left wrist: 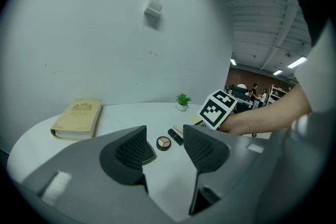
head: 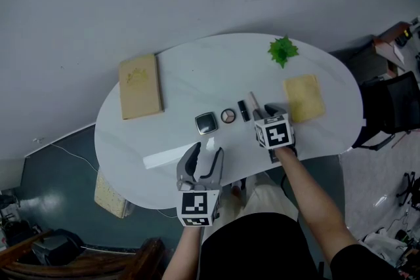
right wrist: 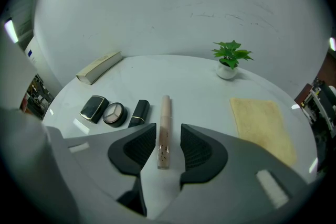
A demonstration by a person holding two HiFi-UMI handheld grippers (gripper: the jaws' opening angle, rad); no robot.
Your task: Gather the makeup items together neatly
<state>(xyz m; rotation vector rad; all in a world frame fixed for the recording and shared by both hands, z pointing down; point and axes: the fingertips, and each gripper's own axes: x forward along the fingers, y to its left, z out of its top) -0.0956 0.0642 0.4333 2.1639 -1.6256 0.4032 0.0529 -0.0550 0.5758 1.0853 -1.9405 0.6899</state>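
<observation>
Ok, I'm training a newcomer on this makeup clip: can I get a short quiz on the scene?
1. True or false: the right gripper is clamped on the pale pink lip-gloss tube.
2. In the head view, which ends the makeup row on the left? A square black compact; B round eyeshadow palette; C black lipstick.
3. There, the yellow cloth lies to the tube's ____.
Key: 1 false, its jaws stand open round it; 2 A; 3 right.

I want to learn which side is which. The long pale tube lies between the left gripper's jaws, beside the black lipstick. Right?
No. The long pale tube lies between the right gripper's jaws, beside the black lipstick. The left gripper is empty. The right gripper view shows it.
</observation>
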